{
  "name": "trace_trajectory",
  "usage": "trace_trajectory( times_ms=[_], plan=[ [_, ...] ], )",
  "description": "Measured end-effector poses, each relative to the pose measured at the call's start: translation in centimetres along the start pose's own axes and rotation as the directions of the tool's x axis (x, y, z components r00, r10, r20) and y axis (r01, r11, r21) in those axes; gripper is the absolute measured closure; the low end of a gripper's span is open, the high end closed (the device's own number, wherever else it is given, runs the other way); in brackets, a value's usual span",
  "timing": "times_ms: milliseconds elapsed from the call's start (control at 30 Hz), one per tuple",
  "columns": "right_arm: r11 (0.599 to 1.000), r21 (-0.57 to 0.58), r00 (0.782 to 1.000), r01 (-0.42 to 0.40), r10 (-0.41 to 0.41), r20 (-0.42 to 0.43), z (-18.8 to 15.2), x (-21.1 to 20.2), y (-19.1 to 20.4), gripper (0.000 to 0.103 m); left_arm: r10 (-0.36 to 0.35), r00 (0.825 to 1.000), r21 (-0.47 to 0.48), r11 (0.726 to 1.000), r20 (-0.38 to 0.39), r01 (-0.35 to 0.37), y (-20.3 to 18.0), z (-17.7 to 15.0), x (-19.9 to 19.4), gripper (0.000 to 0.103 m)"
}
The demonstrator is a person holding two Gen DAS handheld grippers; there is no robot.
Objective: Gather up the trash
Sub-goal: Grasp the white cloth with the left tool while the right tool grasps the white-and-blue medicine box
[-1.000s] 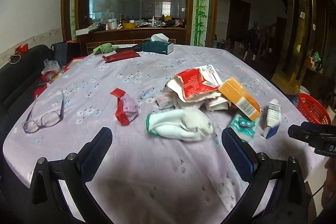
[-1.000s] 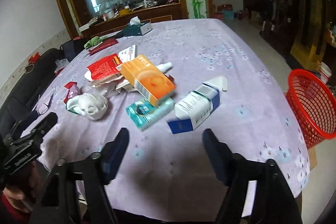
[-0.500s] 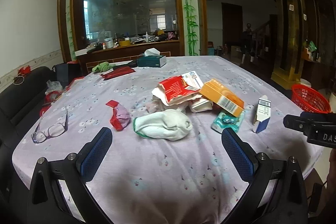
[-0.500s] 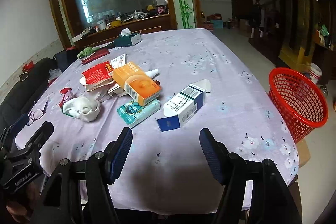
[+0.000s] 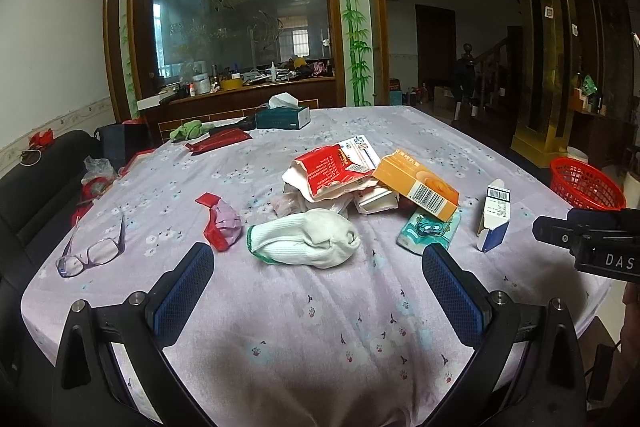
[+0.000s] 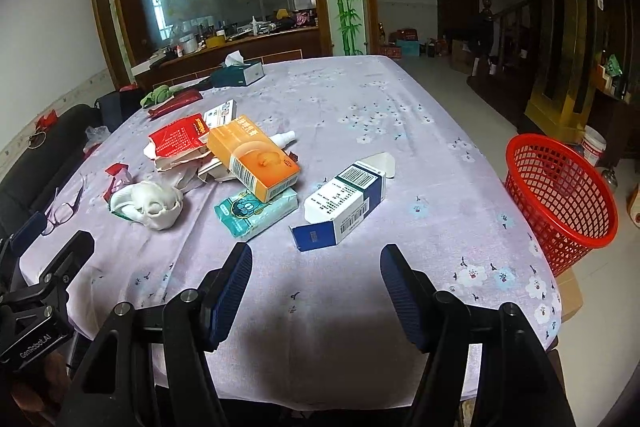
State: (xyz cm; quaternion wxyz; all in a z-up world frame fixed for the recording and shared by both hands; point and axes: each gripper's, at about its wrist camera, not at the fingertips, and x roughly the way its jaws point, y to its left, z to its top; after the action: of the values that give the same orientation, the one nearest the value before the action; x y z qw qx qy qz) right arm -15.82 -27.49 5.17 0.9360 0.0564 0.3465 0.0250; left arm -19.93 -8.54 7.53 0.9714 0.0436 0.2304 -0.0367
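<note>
Left gripper (image 5: 318, 267), right gripper (image 6: 316, 277): jaws wide, empty. Glove (image 5: 306, 243), orange box (image 6: 252, 157) left of blue box (image 6: 344, 202); basket (image 6: 560, 195) right.

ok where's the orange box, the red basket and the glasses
orange box (image 6: 256, 163), right wrist view, on its top face
red basket (image 6: 560, 195), right wrist view, on its mesh wall
glasses (image 5: 90, 253), left wrist view, on the lens frames

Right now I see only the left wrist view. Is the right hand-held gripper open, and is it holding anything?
Observer: The right hand-held gripper is open and empty, just short of the blue-and-white box.
Operator: Is anything hidden behind the orange box?
Observer: Yes, a small white spray bottle lies behind the orange box.
Operator: And the red basket?
Observer: The red basket looks empty inside.
</note>
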Motion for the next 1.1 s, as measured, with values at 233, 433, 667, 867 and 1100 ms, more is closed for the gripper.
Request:
trace_trajectory(
  times_ms=[233, 433, 667, 867, 1100],
  plan=[
    [1.000, -0.005, 1.000, 0.008, -0.008, 0.001, -0.03, -0.03, 0.10, 0.032, -0.002, 1.000, -0.001, 1.000, 0.001, 0.002, 0.04, -0.13, 0.00, 0.000],
    [1.000, -0.008, 1.000, 0.013, -0.013, -0.001, -0.09, 0.05, 0.14, 0.032, -0.004, 1.000, 0.001, 1.000, -0.002, 0.004, 0.11, -0.26, 0.04, 0.000],
    [1.000, -0.010, 1.000, 0.017, -0.017, -0.004, -0.09, 0.11, 0.23, 0.032, -0.015, 1.000, -0.001, 1.000, -0.014, 0.015, 0.13, -0.60, 0.18, 0.000],
    [1.000, -0.012, 1.000, 0.017, -0.018, -0.010, -0.18, 0.25, 0.15, 0.032, -0.019, 1.000, 0.002, 1.000, -0.021, 0.019, 0.14, -0.70, 0.27, 0.000],
    [1.000, -0.012, 1.000, 0.014, -0.014, -0.017, -0.24, 0.28, 0.10, 0.032, -0.021, 0.999, 0.004, 1.000, -0.025, 0.021, 0.27, -0.50, 0.28, 0.000]
  ],
)
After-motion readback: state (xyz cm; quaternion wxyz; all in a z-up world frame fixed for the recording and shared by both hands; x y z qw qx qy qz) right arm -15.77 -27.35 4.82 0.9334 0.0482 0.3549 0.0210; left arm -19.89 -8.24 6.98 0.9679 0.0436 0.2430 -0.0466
